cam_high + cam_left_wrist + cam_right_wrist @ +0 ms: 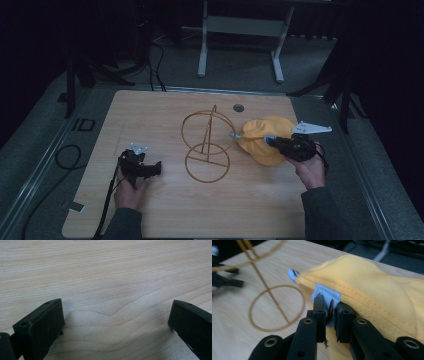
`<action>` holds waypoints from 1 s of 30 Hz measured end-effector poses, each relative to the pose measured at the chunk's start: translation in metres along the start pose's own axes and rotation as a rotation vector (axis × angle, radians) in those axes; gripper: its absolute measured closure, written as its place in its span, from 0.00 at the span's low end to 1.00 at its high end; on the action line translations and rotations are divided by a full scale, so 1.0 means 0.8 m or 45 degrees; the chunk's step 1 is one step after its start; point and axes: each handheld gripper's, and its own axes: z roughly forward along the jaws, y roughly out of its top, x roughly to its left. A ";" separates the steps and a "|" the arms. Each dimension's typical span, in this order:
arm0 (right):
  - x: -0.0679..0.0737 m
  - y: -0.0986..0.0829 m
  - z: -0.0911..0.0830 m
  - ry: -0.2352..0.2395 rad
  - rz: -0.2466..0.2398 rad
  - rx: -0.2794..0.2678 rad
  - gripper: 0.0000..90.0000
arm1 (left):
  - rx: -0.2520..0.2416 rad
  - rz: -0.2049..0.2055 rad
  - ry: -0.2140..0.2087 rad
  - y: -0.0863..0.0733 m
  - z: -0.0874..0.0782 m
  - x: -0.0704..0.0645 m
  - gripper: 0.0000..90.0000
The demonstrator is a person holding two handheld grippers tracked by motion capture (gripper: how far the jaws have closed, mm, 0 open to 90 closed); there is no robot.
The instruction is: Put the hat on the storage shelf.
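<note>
Right gripper is clenching the yellow cap by its blue-lined edge at the table's right side, just right of the wire stand, while left gripper is idling released, well left.

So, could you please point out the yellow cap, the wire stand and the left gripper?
yellow cap (265, 131): high view, on its crown.
wire stand (206, 163): high view, on its base crossbar.
left gripper (159, 168): high view, at its jaw tips.

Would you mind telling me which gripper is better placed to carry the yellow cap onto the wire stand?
Right: the right gripper is shut on the yellow cap beside the wire stand. The left gripper is open.
</note>
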 end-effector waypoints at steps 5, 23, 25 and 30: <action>-0.017 -0.012 -0.015 -0.080 0.049 -0.001 0.80 | -0.002 -0.001 0.000 0.000 0.000 0.000 0.00; 0.005 -0.023 -0.057 -0.109 -0.114 -0.015 0.62 | -0.002 0.000 0.000 0.000 0.000 0.000 0.00; 0.009 -0.023 -0.061 -0.105 -0.129 -0.030 0.62 | -0.002 0.000 0.000 0.000 0.000 0.000 0.00; 0.011 -0.024 -0.070 -0.127 -0.137 -0.033 0.62 | -0.002 0.000 0.000 0.000 0.000 0.000 0.00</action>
